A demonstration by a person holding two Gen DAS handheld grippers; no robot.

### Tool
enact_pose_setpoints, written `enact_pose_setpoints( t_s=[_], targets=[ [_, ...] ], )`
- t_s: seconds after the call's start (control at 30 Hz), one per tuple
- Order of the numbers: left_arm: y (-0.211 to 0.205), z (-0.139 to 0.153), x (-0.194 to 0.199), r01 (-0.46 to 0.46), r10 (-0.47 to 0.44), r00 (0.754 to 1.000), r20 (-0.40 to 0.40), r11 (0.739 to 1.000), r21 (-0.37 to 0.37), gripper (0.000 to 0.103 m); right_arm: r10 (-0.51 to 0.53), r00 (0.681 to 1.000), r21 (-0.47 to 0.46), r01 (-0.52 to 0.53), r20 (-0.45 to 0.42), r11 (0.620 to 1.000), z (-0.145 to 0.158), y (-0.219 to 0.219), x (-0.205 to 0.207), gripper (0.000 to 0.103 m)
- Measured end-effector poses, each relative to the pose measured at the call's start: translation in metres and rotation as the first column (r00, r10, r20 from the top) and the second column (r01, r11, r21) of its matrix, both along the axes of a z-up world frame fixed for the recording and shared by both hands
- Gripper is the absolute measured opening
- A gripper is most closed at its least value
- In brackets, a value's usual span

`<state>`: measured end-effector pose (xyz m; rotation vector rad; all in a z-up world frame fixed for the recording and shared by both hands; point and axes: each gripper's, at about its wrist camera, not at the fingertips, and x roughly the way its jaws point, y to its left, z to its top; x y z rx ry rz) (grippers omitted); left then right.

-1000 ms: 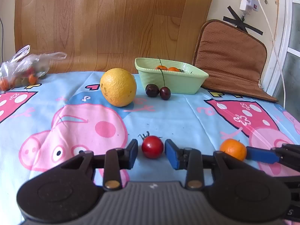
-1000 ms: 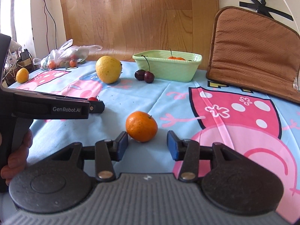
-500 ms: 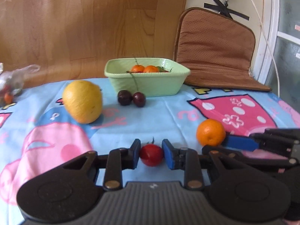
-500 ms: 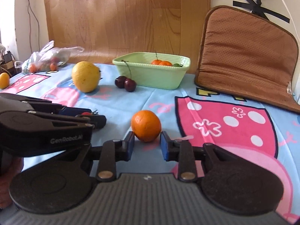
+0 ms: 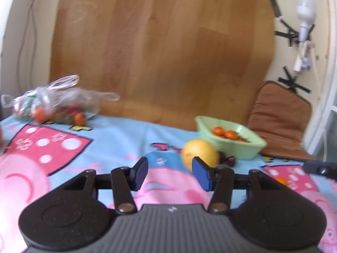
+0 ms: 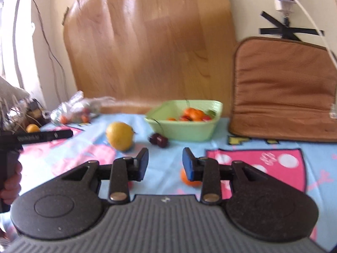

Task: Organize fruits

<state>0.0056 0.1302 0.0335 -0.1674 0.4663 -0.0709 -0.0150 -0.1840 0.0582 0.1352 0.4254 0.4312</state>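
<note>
My left gripper [image 5: 169, 174] is open and empty, raised above the cartoon tablecloth [image 5: 105, 147]. My right gripper [image 6: 165, 164] is open and empty too. A small orange [image 6: 188, 180] lies on the cloth just behind the right fingertip; it also shows in the left wrist view [image 5: 281, 181]. A big yellow citrus [image 6: 119, 136] [image 5: 199, 155] and two dark cherries [image 6: 159, 140] [image 5: 228, 160] lie in front of the green bowl [image 6: 189, 129] [image 5: 248, 149], which holds small oranges and tomatoes. A bit of red shows under the right gripper's left finger [image 6: 130, 184].
A clear plastic bag of fruit [image 5: 52, 105] [image 6: 78, 110] lies at the far left. A brown cushion [image 6: 284, 88] [image 5: 278, 122] leans at the back right. A wooden board [image 5: 160, 52] stands behind the table. The other gripper's tip [image 6: 42, 137] and a hand are at left.
Both grippers have opened and lifted away. The tomato has left the left gripper and the small orange has left the right one. Both views swung and are blurred.
</note>
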Motion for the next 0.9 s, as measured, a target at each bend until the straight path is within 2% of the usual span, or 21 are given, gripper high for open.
enact_pose_setpoints(
  t_s=[0.07,0.17,0.23,0.3,0.4,0.57,0.73,0.9],
  targets=[
    [0.009,-0.012,0.003,-0.038,0.037,0.999,-0.039,0.999,-0.014,0.047,0.056,0.998,0.028,-0.055,-0.02,0.998,-0.003,0.017,0.012,0.038],
    [0.014,-0.034,0.004,-0.062,0.058,0.995,-0.077,0.997,-0.044,0.047,0.117,0.988,0.056,-0.111,-0.102,0.992,-0.015,0.044,0.035,0.038],
    [0.018,-0.041,0.005,-0.071,0.064,0.993,-0.102,0.995,-0.07,0.044,0.137,0.982,0.058,-0.13,-0.131,0.99,-0.018,0.059,0.042,0.038],
    [0.025,-0.038,-0.002,-0.078,0.075,0.997,-0.035,0.992,-0.096,0.05,0.143,0.981,0.045,-0.138,-0.131,0.989,-0.018,0.069,0.043,0.038],
    [0.025,-0.039,-0.002,-0.059,0.056,0.998,-0.034,0.992,-0.11,0.05,0.137,0.98,0.034,-0.133,-0.145,0.99,-0.019,0.08,0.046,0.038],
    [0.015,-0.036,-0.007,-0.036,0.036,0.999,0.0,0.997,-0.062,0.05,0.095,0.985,-0.018,-0.098,-0.145,0.995,-0.026,0.095,0.042,0.038],
    [0.006,-0.035,-0.012,0.0,0.0,1.0,0.03,1.0,-0.019,0.05,0.053,0.984,-0.031,-0.059,-0.169,0.998,-0.035,0.105,0.038,0.038],
    [0.006,-0.034,-0.014,0.007,-0.007,0.999,0.044,1.0,-0.015,0.05,0.034,0.986,-0.04,-0.041,-0.166,0.998,-0.032,0.11,0.04,0.038]
  ],
)
